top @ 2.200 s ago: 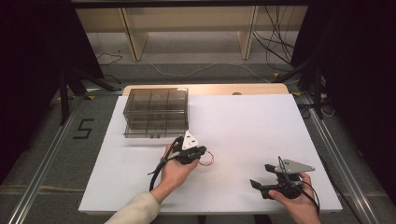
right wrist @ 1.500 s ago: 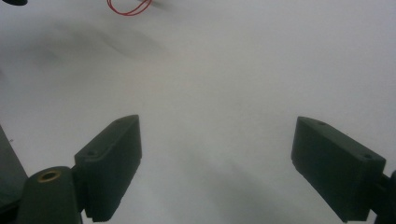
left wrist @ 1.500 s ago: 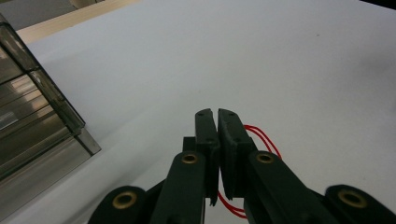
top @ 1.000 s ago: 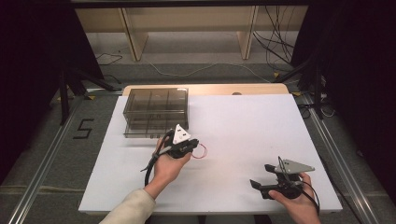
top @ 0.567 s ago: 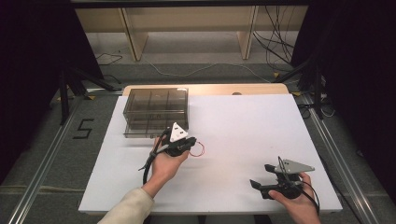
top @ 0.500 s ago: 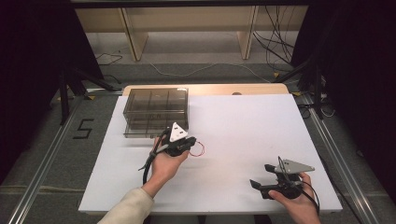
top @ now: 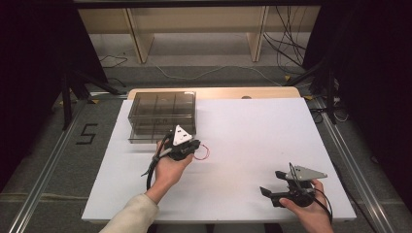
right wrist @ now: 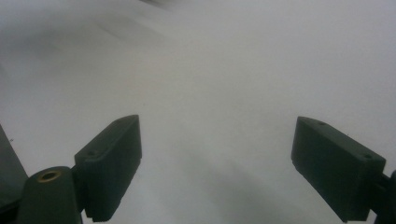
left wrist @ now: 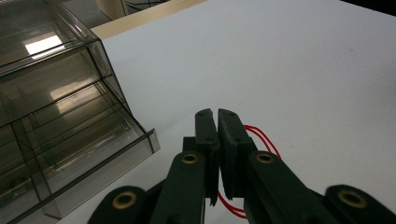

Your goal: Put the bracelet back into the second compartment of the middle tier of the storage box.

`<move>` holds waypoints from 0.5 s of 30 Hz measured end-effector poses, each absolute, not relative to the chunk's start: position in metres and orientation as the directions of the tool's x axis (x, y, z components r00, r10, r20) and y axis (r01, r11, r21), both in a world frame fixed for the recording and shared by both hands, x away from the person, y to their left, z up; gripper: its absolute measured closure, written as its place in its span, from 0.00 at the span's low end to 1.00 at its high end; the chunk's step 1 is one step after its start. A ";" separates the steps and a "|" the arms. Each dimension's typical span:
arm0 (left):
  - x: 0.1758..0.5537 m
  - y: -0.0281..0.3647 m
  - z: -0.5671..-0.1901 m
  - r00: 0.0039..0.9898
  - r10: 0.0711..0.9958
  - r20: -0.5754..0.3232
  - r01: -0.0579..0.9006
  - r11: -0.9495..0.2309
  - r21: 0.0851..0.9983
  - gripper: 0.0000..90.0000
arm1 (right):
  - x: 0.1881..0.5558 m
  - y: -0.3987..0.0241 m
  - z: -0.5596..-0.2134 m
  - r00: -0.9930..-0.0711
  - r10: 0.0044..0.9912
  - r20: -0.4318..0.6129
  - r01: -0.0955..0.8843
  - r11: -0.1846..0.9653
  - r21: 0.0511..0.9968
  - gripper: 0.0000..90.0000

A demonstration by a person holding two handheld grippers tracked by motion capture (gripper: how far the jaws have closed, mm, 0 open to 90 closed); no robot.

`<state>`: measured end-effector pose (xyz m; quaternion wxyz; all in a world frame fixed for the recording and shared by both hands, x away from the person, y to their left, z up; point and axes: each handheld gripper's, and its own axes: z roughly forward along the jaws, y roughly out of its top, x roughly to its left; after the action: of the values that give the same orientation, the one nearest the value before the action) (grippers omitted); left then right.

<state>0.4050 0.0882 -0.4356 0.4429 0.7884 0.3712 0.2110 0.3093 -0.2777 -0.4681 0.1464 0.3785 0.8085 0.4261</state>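
Left gripper (left wrist: 218,122): fingers pinching thin red rubber band (left wrist: 262,136), just beside smoked clear plastic compartment box (top: 163,114) on white surface (top: 252,131). Right gripper (right wrist: 217,163): fingers spread, idle. Risk: band slipping free from a slight pinch.

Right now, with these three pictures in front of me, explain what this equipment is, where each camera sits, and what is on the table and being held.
No robot here: a person holds a hand-operated gripper in each hand. The high view looks down on a white table from above. The other two cameras ride on the grippers and look along their black fingers. The left gripper is shut on a thin red rubber band, beside a clear plastic drawer box. The right gripper rests near the table's front edge, its fingers wide apart and holding nothing.
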 end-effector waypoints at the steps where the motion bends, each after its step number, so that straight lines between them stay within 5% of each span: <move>1: 0.405 0.089 -0.435 0.635 0.773 0.003 0.399 -0.331 0.855 0.97 | 0.310 -0.278 -0.468 -0.674 0.734 0.081 0.481 0.353 0.803 0.19; 15: 0.409 0.098 -0.432 0.612 0.791 0.000 0.404 -0.312 0.860 0.97 | 0.310 -0.278 -0.468 -0.672 0.736 0.087 0.487 0.350 0.800 0.19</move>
<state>0.4085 0.0978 -0.4316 0.4443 0.7800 0.3829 0.2180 0.3096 -0.2776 -0.4683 0.1458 0.3781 0.8084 0.4268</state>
